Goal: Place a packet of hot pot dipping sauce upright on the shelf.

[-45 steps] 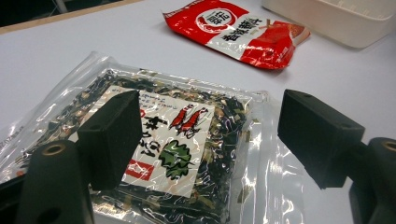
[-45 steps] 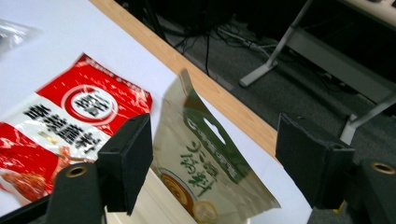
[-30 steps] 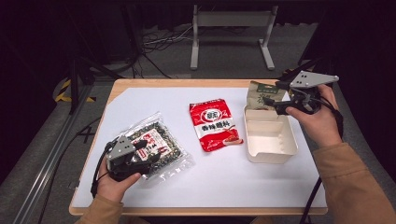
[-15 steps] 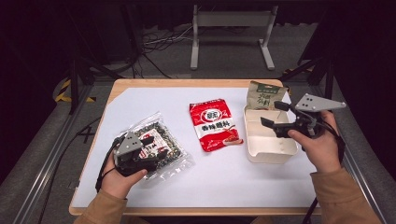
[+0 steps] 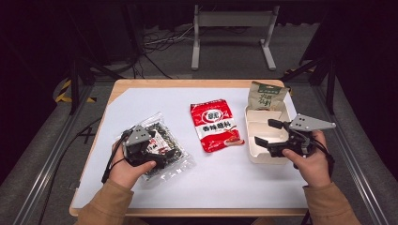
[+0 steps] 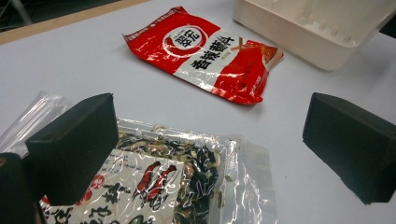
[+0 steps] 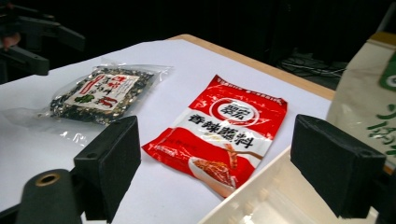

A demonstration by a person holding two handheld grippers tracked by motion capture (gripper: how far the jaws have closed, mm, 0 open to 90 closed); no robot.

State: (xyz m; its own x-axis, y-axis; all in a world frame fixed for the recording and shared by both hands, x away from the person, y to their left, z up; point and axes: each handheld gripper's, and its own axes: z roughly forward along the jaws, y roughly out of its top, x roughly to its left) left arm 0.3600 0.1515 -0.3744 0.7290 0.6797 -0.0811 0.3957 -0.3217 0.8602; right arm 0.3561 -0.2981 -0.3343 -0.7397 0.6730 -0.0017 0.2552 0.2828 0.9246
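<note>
Nothing is packed yet: the white tray at three o'clock is empty, the red sauce packet lies centre, and both the left gripper over the dried seaweed bag and the right gripper above the tray hold nothing, jaws apart.

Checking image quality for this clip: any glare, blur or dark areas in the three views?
High view: white table evenly lit, surroundings nearly black. Left gripper view: glare on the clear seaweed bag, near fingers soft. Right gripper view: red packet sharp, background dark.

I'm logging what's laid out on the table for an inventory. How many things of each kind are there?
Food packets: 3: clear seaweed packet, red sauce packet, tan-and-green packet
White trays: 1
Total: 4
</note>
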